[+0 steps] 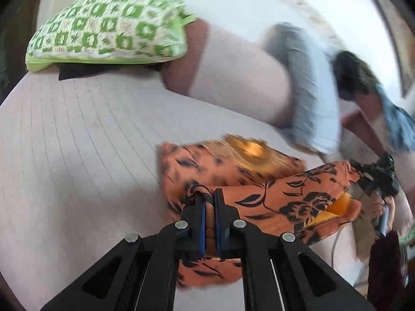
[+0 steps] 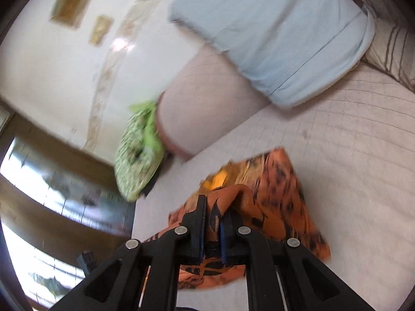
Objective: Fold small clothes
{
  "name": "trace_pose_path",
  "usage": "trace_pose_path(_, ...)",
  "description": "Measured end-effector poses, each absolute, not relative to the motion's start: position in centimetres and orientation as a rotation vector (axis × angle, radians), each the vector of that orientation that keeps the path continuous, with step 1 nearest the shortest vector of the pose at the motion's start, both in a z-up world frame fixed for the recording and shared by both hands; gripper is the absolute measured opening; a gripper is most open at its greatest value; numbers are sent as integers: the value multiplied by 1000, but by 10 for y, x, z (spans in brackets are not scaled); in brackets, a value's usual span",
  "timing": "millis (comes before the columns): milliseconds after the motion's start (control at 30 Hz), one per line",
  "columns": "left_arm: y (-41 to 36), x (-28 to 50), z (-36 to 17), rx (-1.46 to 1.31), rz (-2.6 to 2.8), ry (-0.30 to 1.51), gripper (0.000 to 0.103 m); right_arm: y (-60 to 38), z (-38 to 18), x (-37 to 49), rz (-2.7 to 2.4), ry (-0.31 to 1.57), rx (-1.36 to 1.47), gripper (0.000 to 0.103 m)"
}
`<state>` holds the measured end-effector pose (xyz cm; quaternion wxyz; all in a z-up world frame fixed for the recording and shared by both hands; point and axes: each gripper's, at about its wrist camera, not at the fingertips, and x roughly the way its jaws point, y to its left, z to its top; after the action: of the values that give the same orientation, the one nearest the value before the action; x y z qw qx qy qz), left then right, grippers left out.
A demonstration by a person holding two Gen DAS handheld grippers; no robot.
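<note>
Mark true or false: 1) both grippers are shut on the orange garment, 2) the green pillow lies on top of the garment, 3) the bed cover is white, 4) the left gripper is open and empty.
1) True: the left gripper and right gripper each pinch the orange floral garment.
2) False: the green patterned pillow lies apart, farther up the bed.
3) True: the bed cover is white.
4) False: it is shut on fabric.

A green-and-white patterned pillow (image 1: 109, 26) lay at the far edge of the pale lined bedsheet (image 1: 77, 134), beside a pinkish bolster (image 1: 233, 77). A light blue pillow (image 2: 275, 33) rested against the bolster's other end. Two framed pictures (image 2: 75, 1) hung on the white wall (image 2: 52, 72).
</note>
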<state>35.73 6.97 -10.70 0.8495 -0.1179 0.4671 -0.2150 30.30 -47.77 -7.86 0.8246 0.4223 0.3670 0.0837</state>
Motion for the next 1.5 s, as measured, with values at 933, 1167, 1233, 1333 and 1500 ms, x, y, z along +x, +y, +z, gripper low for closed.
trace_pose_path(933, -27, 375, -201, -22, -438, 1119, 64, -297, -203, 403, 292, 1109, 173, 31)
trace_pose_path(1167, -23, 478, -179, -189, -283, 1039, 64, -348, -161, 483, 168, 851, 426, 32)
trace_pose_path(1233, -13, 476, -172, -221, -249, 1019, 64, -373, -144, 471, 145, 783, 460, 32)
trace_pose_path(1333, -18, 445, -170, -133, -308, 1010, 64, -389, -138, 440, 150, 785, 372, 32)
trace_pose_path(1500, -64, 414, -195, 191, -310, 1018, 64, -400, -165, 399, 137, 899, 294, 32)
